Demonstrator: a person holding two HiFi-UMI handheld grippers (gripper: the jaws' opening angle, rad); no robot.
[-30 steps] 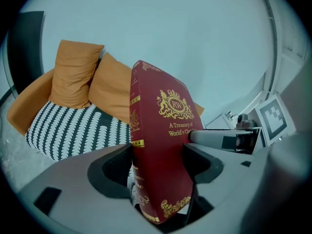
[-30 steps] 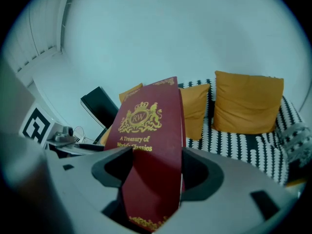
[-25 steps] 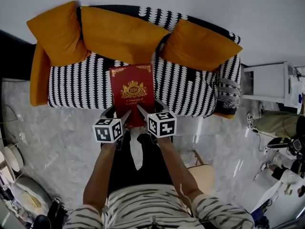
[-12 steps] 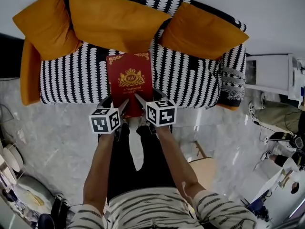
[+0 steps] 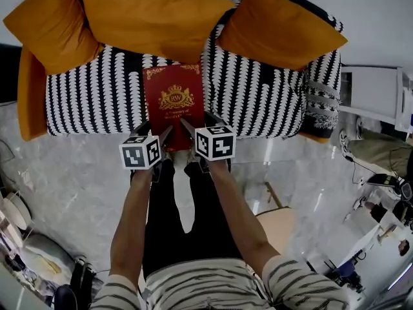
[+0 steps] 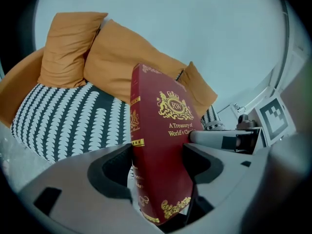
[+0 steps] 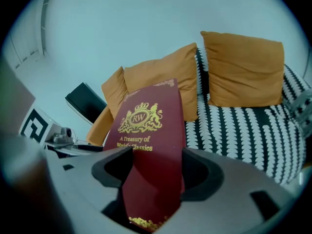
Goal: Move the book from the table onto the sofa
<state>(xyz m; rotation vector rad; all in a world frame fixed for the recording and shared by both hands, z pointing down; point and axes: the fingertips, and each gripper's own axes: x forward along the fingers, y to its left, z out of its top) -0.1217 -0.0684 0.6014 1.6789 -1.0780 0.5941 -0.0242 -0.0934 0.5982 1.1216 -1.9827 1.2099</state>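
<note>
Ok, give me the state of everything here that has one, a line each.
book, closed, front cover up, gripped at its near end, over the sofa seat; contact with the seat unclear.
left tongs, shut on the book.
right tongs, shut on the book.
sofa, cushions along its back.
cushions, three, propped against the sofa back, untouched.

Striped shirt (image 5: 206,290), short sleeves, black trousers (image 5: 161,231)
</note>
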